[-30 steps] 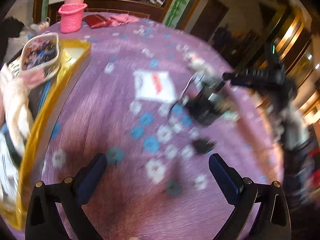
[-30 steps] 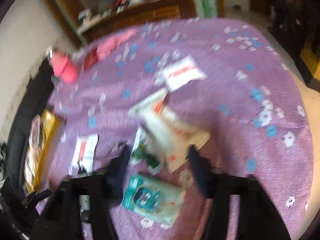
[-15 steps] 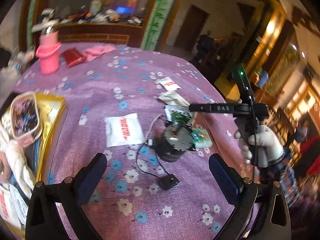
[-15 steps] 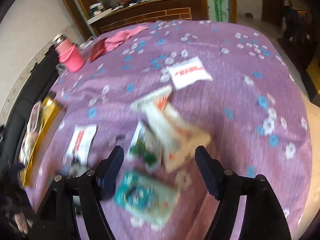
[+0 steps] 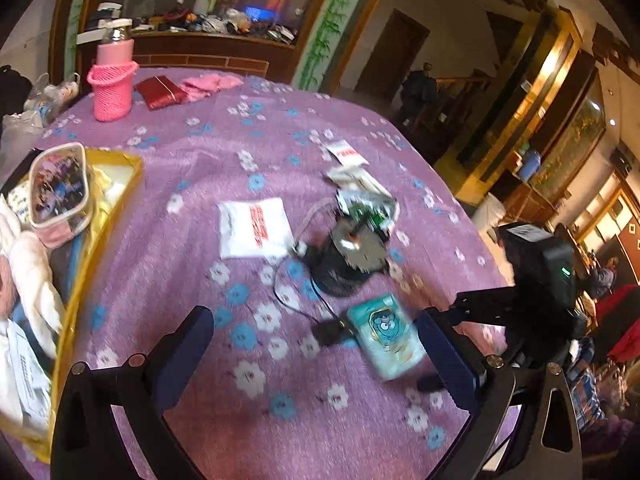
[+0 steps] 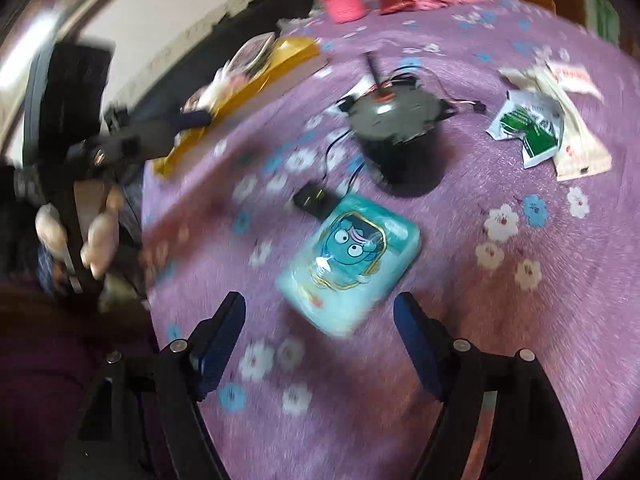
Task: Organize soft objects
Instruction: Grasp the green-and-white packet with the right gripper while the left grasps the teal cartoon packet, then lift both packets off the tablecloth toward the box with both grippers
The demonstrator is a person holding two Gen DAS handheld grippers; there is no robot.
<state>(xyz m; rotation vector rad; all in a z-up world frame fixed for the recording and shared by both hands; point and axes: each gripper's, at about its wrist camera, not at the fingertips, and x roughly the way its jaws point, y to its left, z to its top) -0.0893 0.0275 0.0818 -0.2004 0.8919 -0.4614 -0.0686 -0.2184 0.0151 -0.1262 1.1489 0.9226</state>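
A teal soft tissue pack point(image 6: 352, 256) with a cartoon face lies flat on the purple flowered cloth point(image 6: 520, 340). My right gripper point(image 6: 320, 312) hovers just in front of it. Its jaws are opening, the pack's near corner shows between the fingertips, and the pads do not touch it. The same pack point(image 5: 386, 336) lies just inside the right finger of my open, empty left gripper point(image 5: 314, 332). A white pack with red print point(image 5: 254, 232) lies further out. At the left, a yellow tray point(image 5: 100, 232) holds soft things and a clear pouch point(image 5: 60, 188).
A black round device point(image 6: 400, 132) with loose wires sits behind the teal pack. A green-and-white packet point(image 6: 528, 128) and a cream pouch point(image 6: 576, 148) lie to its right. A pink bottle point(image 5: 114, 80), a red wallet point(image 5: 160, 92) and a pink cloth point(image 5: 208, 84) sit at the far edge.
My right gripper has swung across and rolled, so the teal pack now lies right in front of its fingers. My left gripper has risen a little and stays open.
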